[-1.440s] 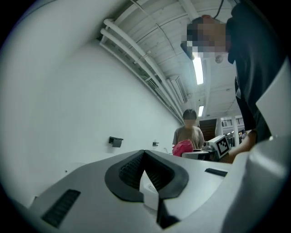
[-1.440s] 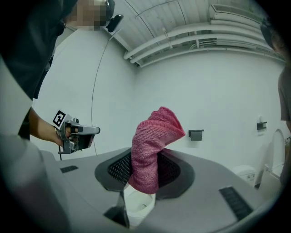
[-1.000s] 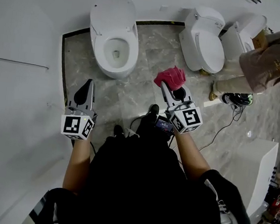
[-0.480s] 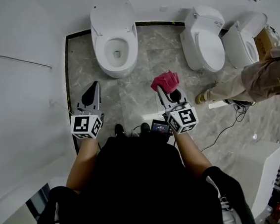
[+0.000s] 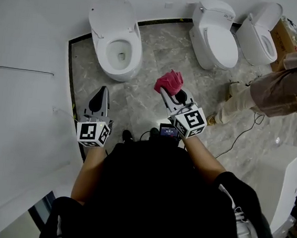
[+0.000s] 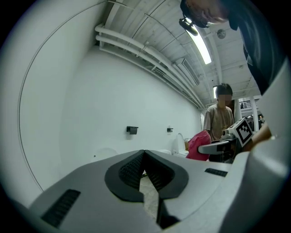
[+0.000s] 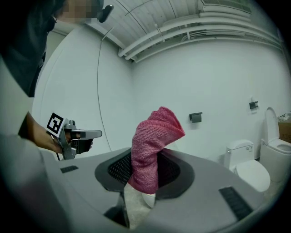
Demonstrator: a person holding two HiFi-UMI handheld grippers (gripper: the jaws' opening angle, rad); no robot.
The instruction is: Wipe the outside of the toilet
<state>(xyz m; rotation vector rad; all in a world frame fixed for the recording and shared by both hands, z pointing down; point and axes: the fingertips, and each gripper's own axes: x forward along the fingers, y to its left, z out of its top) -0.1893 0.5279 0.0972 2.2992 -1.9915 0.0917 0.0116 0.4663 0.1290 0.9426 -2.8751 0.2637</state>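
A white toilet point(image 5: 116, 41) with its lid raised stands against the wall at the top left of the head view, bowl open. My right gripper point(image 5: 164, 90) is shut on a pink knitted cloth point(image 5: 169, 81) point(image 7: 153, 145), held over the floor to the right of that toilet and apart from it. My left gripper point(image 5: 100, 98) hangs below the toilet's front, shut with nothing between its jaws; in the left gripper view the two pads meet point(image 6: 144, 169).
Two more white toilets point(image 5: 216, 36) point(image 5: 260, 31) stand along the wall at the right. A person point(image 5: 283, 90) in beige bends over beside them, next to a cardboard box point(image 5: 284, 38). A cable point(image 5: 236, 141) trails on the grey marble floor. A white cabinet point(image 5: 274, 176) sits at the right.
Both grippers have drifted slightly left and up toward the open toilet, the cloth still gripped. The person at the right has shifted position.
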